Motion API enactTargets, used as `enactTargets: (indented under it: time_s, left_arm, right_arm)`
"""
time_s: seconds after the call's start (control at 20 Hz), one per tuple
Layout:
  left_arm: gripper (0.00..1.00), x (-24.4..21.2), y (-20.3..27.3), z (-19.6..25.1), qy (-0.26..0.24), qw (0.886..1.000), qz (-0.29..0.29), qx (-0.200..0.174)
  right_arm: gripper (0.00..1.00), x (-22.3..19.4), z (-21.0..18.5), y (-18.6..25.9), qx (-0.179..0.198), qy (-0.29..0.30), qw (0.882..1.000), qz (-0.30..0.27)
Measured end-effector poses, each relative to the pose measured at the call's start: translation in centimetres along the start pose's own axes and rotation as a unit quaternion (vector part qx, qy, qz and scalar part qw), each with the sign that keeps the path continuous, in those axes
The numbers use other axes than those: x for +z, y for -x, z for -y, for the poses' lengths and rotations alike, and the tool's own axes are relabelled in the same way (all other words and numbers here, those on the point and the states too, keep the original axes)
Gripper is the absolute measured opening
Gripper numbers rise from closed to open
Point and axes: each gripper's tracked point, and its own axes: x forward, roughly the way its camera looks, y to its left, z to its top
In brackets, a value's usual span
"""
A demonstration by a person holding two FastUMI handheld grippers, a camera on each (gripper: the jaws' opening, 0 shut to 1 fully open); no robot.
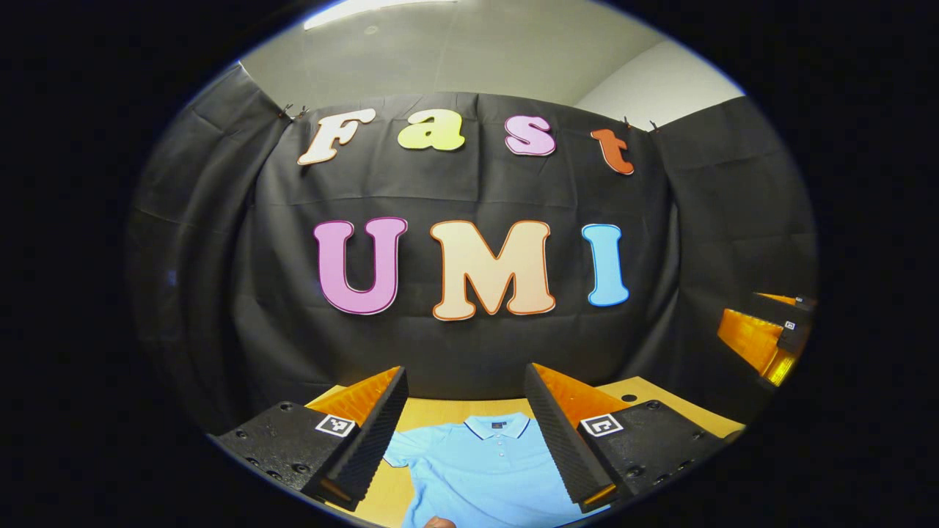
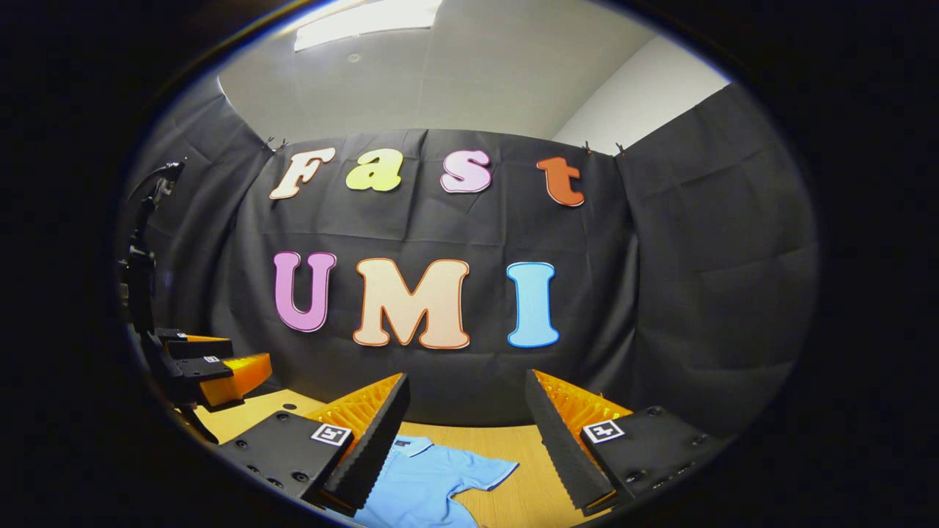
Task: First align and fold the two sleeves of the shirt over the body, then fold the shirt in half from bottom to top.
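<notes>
In the left gripper view, the left gripper is nearest, at the bottom edge. Its jaws are released, wide apart, and they grasp nothing; they are held above the table and do not touch the cloth. Between the two fingers lies the shirt, a light blue polo with short sleeves. It is spread flat on the wooden table, with the collar pointing away, toward the wall. One short sleeve shows just beside the left finger, lying out to the side of the body, not folded. At the very bottom edge a small part of a hand is visible over the shirt.

In the right gripper view, the right gripper is also released, the jaws wide apart with nothing between them. The shirt lies low and to the left of the gap, partly hidden behind one finger, and its other sleeve is stretched out on the bare wood.

Farther off, each view shows the other gripper near the side edge, held above the table. Behind everything hangs the black cloth wall, and above it a pale ceiling with a lamp.
</notes>
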Motion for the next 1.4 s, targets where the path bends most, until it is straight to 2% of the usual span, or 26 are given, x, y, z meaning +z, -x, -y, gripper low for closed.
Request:
enactTargets:
  time_s: [0.3,0.45,0.6,0.8,1.0,1.4]
  left_arm:
    - [0.95,-1.2,-0.6,-0.7,-0.001,1.0,0.001,0.002]
    - [0.95,-1.4,-2.2,-1.3,0.003,1.0,0.002,-0.01]
    - [0.95,-1.7,-3.8,-3.4,0.0,1.0,-0.001,-0.001]
    - [0.95,-3.6,-5.3,-5.7,-0.024,0.999,-0.031,0.002]
    - [0.95,-5.1,-6.3,-8.0,-0.024,0.998,-0.048,0.013]
    - [0.95,-8.2,-7.0,-11.1,-0.016,0.995,-0.089,0.035]
  right_arm:
    - [0.98,-5.2,0.2,-3.0,0.016,-0.001,0.999,-0.036]
    - [0.99,-10.4,1.7,-6.8,-0.004,0.0,0.996,-0.088]
    - [0.99,-16.1,3.0,-10.8,-0.022,0.008,0.99,-0.139]
    - [0.99,-23.9,4.2,-14.5,-0.051,-0.013,0.976,-0.214]
    - [1.0,-29.9,5.0,-17.4,-0.07,-0.015,0.961,-0.266]
    - [1.0,-42.2,7.7,-18.9,-0.11,-0.005,0.917,-0.383]
